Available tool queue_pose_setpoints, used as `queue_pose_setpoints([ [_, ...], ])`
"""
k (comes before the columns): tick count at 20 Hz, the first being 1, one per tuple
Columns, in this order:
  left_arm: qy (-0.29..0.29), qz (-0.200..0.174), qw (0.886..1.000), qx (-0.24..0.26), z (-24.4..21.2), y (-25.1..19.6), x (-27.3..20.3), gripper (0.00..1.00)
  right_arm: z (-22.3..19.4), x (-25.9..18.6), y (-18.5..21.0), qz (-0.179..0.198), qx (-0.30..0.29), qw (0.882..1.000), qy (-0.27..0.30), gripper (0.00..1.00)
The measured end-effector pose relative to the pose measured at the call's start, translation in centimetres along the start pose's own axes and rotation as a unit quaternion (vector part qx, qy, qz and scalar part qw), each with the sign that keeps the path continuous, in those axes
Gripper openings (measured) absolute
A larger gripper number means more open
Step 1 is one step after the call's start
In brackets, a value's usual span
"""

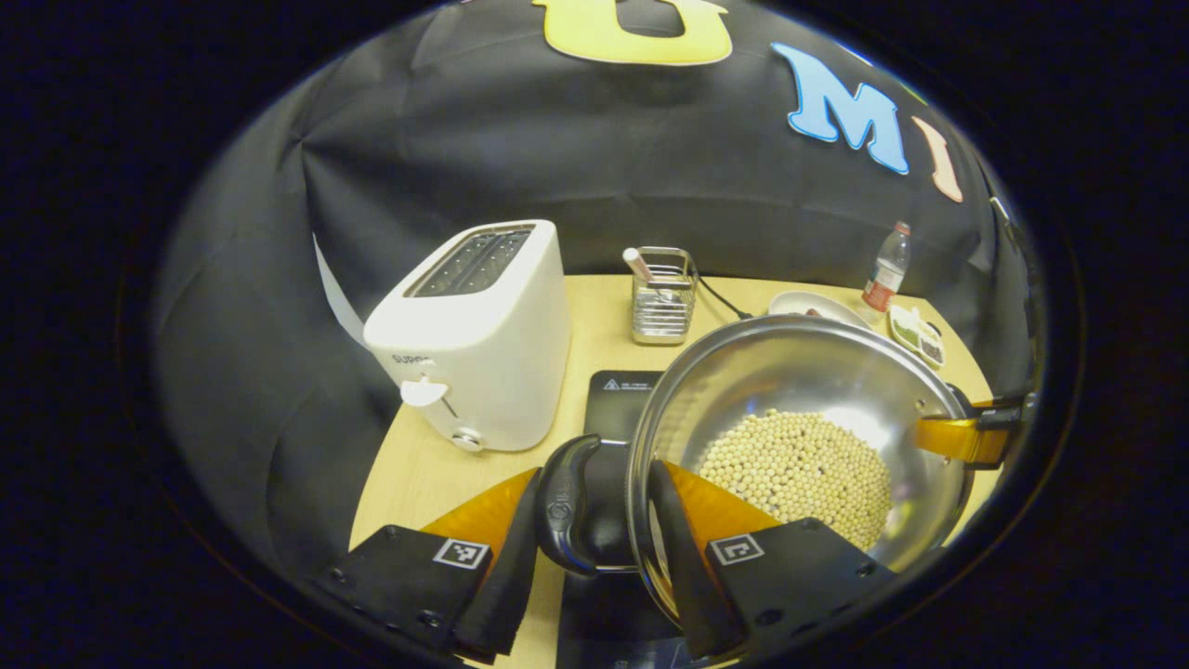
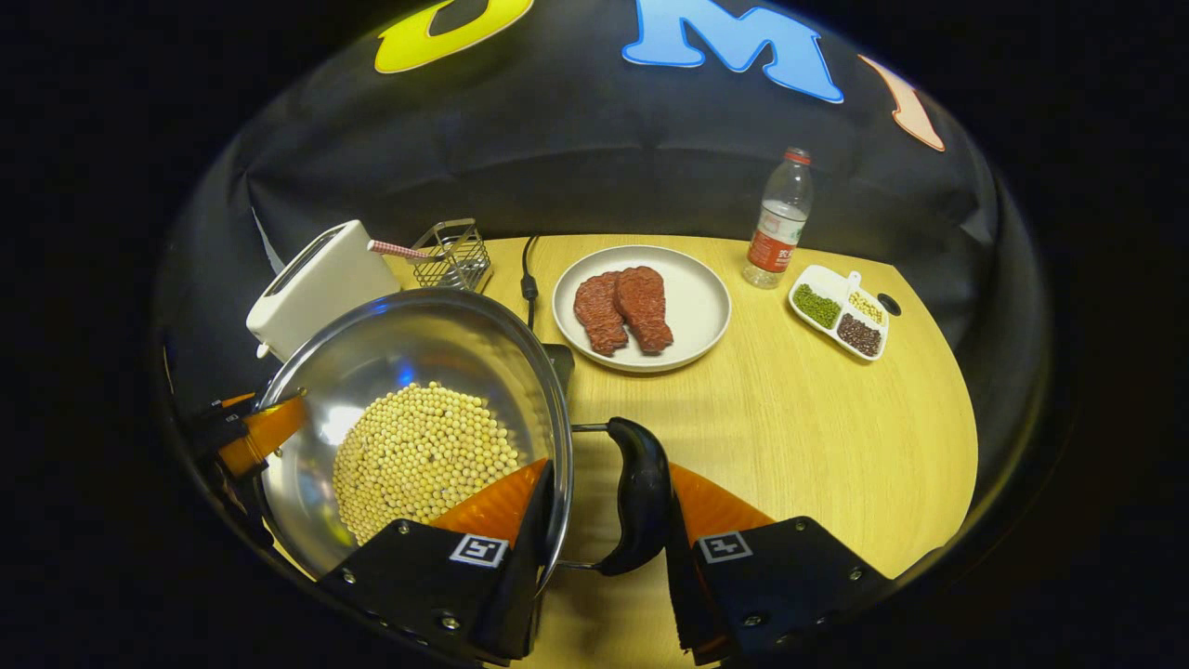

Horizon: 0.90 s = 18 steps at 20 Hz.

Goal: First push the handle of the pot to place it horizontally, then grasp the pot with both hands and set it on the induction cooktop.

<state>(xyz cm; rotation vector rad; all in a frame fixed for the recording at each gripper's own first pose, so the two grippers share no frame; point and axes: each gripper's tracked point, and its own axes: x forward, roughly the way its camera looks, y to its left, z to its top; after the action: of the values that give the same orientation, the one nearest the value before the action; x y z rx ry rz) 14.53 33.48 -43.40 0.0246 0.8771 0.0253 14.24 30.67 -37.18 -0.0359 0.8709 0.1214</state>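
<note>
Carrying the soybean-filled pot above the induction cooktop: left gripper and right gripper each clamp a side handle and rim. Next, lower level.

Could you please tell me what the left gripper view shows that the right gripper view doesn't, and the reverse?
Left gripper view: the toaster front with its lever, and the induction cooktop beneath the pot. Right gripper view: two red steak pieces on the plate. Shared: the pot of beans, the left gripper and right gripper each closed on a side handle, plus toaster, utensil rack, bottle and sectioned dish.
</note>
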Motion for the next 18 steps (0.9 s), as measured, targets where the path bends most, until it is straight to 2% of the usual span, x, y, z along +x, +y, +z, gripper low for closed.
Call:
queue_pose_setpoints([
  [1,0.0,0.002,1.0,0.0,0.1,0.4,0.2,0.68,0.0,0.1,0.4,0.001,0.001,1.0,0.001,0.6],
  [2,0.0,0.003,1.0,0.0,0.1,0.8,0.3,0.72,0.0,0.4,0.8,0.003,0.002,1.0,0.001,0.6],
  [11,-0.006,0.001,1.0,-0.004,0.4,2.7,1.7,0.72,0.1,1.5,2.3,0.0,0.01,1.0,-0.003,0.6],
  [12,-0.006,0.0,1.0,-0.007,0.3,2.8,1.6,0.69,0.1,1.5,2.4,-0.001,0.009,1.0,-0.002,0.6],
  [18,-0.027,-0.001,1.0,-0.006,0.0,3.0,1.0,0.72,0.5,1.7,2.5,0.003,0.013,1.0,-0.016,0.6],
])
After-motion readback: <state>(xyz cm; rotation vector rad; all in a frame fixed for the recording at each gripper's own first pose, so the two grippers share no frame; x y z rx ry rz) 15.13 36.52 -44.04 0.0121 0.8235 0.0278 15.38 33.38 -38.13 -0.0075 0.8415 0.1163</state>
